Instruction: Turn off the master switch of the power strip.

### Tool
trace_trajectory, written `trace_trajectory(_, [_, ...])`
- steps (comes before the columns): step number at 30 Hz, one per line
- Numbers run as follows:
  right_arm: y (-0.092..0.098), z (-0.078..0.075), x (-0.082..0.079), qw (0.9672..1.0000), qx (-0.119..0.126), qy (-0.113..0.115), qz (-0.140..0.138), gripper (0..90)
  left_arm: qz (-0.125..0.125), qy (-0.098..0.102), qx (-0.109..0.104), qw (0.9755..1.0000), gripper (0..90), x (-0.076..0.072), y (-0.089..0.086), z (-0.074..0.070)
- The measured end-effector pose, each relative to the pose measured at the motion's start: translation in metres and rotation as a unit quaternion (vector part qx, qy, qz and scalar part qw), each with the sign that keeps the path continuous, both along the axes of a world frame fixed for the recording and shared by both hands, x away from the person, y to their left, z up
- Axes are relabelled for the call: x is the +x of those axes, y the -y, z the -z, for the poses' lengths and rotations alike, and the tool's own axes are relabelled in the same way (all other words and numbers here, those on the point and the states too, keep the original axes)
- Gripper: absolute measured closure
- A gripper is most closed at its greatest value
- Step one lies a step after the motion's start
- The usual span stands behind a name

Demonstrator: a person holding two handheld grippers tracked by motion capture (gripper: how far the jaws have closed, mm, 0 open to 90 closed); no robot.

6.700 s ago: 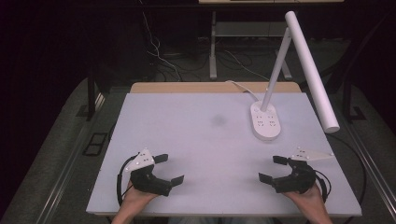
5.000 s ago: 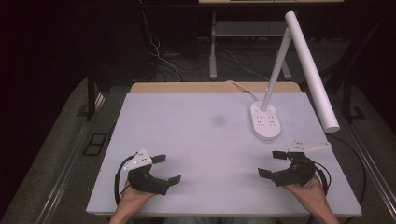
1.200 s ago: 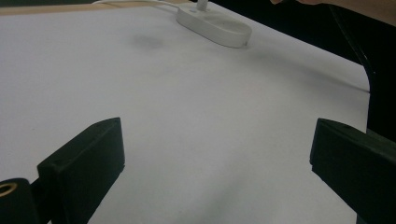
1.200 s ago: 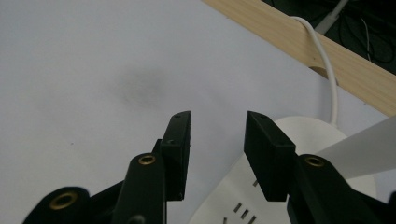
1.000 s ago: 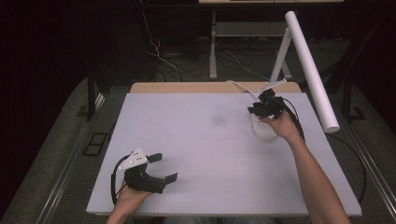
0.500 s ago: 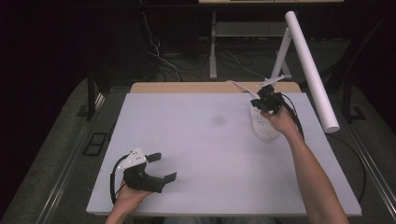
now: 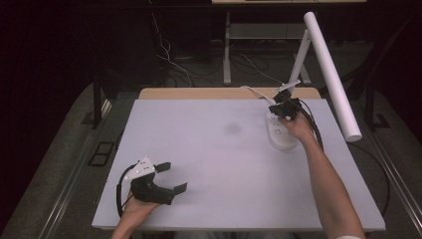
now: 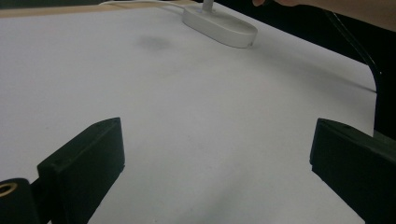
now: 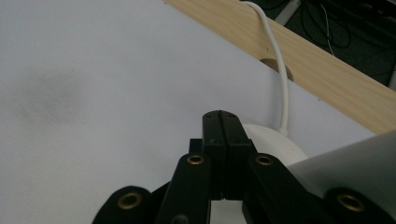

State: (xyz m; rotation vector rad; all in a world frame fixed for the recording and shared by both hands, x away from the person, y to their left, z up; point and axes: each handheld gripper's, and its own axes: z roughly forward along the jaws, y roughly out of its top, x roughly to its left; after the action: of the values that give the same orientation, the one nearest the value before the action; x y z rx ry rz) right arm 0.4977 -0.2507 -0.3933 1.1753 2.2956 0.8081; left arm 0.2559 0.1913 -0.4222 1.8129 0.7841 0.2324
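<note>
We log the desk lamp [image 7: 318, 74] as our landmark: its oval white base [image 7: 281, 132] sits on the tabletop [image 7: 219, 149] toward the far right, a slim stem rising from the base's far end and a long white tube head slanting out over the right edge.

Change since the earliest frames: the right gripper [image 7: 282, 107], which then lay near the front edge well short of the lamp, has travelled forward and now sits over the far end of the base, right by the stem. Over the last second it crept only slightly farther toward the stem. In the right gripper view its jaws are pressed flat together with nothing between them, poised just above the rounded end of the base [image 9: 275, 140], the white cord [image 9: 280, 70] running away behind it over the wooden strip [image 9: 327, 70].

The left gripper [image 7: 160, 180] has stayed put, far from the lamp at the near left of the tabletop, jaws spread wide and empty; its own view looks across bare surface to the base [image 8: 219, 27].

Our reading: closed jaws used as a fingertip suggest a press on a control on the base, not a grasp. Whether contact is made, we cannot tell.
</note>
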Motion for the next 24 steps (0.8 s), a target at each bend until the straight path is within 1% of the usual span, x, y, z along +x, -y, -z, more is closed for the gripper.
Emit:
trace_trajectory(2, [-0.003, 0.004, 0.002, 0.9999, -0.011, -0.001, 0.000, 89.3, 0.000, 0.000, 0.000, 1.0000, 2.0, 0.000, 0.000, 0.000])
trace_trajectory(6, [-0.007, 0.009, 0.003, 0.9997, -0.022, -0.004, 0.003, 89.3, 0.001, 0.000, 0.002, 1.0000, 2.0, 0.000, 0.000, 0.000])
trace_trajectory(7, [-0.008, 0.010, 0.003, 0.9997, -0.021, -0.009, 0.005, 89.2, 0.001, 0.000, 0.002, 1.0000, 2.0, 0.000, 0.000, 0.000])
trace_trajectory(11, [-0.011, 0.013, 0.002, 0.9993, -0.035, -0.013, 0.008, 89.3, 0.001, 0.000, 0.002, 1.0000, 2.0, 0.000, 0.000, 0.000])
trace_trajectory(14, [-0.012, 0.014, 0.002, 0.9988, -0.049, -0.008, 0.003, 89.3, 0.002, 0.000, 0.003, 1.0000, 2.1, 0.000, 0.000, 0.001])
trace_trajectory(20, [-0.013, 0.017, 0.001, 0.9974, -0.071, -0.008, 0.006, 89.2, 0.004, -0.001, 0.004, 1.0000, 2.1, 0.000, 0.001, 0.001])
trace_trajectory(22, [-0.014, 0.018, 0.000, 0.9964, -0.084, -0.008, 0.010, 89.3, 0.004, -0.001, 0.003, 1.0000, 2.1, 0.000, 0.001, 0.001])
trace_trajectory(23, [-0.014, 0.018, 0.000, 0.9964, -0.084, -0.008, 0.010, 89.3, 0.004, -0.002, 0.003, 1.0000, 2.1, 0.000, 0.001, 0.001])
trace_trajectory(24, [-0.014, 0.018, 0.000, 0.9959, -0.090, -0.008, 0.010, 89.2, 0.004, -0.002, 0.004, 1.0000, 2.1, 0.000, 0.001, 0.001])
